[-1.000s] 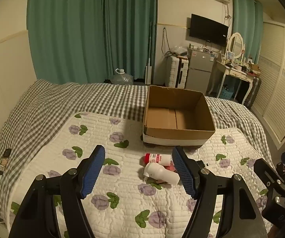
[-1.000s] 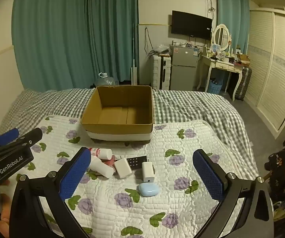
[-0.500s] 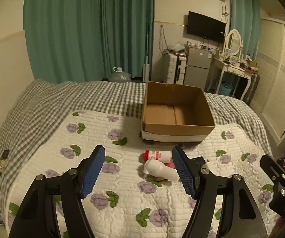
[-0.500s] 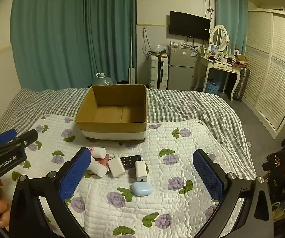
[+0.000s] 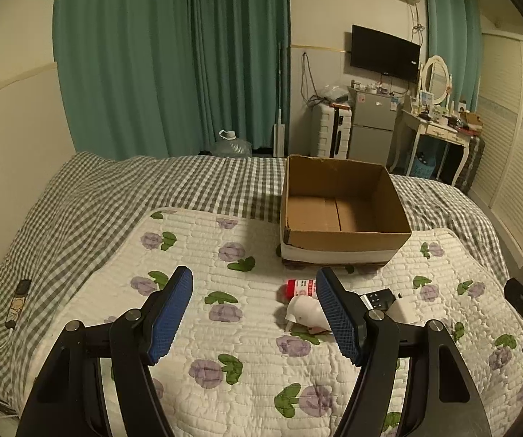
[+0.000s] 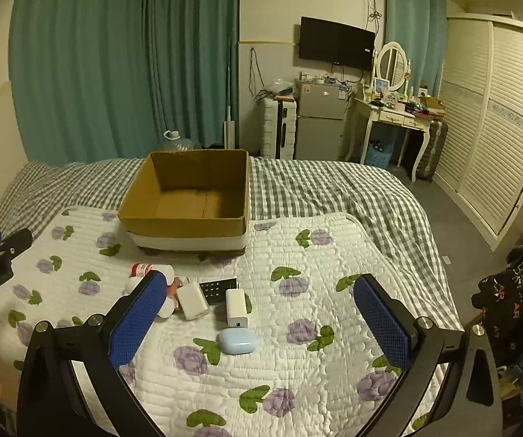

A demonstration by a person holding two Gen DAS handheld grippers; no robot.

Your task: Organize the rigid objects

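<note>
An empty open cardboard box (image 5: 341, 207) (image 6: 188, 196) stands on the bed. In front of it lies a cluster of small items: a red-labelled bottle (image 5: 298, 287) (image 6: 141, 268), a white bottle (image 5: 305, 314), a black remote (image 6: 218, 287) (image 5: 378, 296), two white chargers (image 6: 192, 301) (image 6: 236, 307) and a light blue case (image 6: 238, 340). My left gripper (image 5: 254, 313) is open and empty, above the quilt left of the cluster. My right gripper (image 6: 258, 317) is open and empty, held above the items.
The floral white quilt (image 6: 298, 346) lies over a grey checked bedspread (image 5: 115, 196). A small dark device (image 5: 17, 302) lies at the bed's left edge. Beyond the bed are green curtains, a water jug (image 5: 230, 145), a fridge (image 6: 319, 123) and a dressing table (image 6: 396, 116).
Both grippers have drifted slightly, so the box and items sit a little differently in view. Both stay open and empty; nothing on the bed has moved.
</note>
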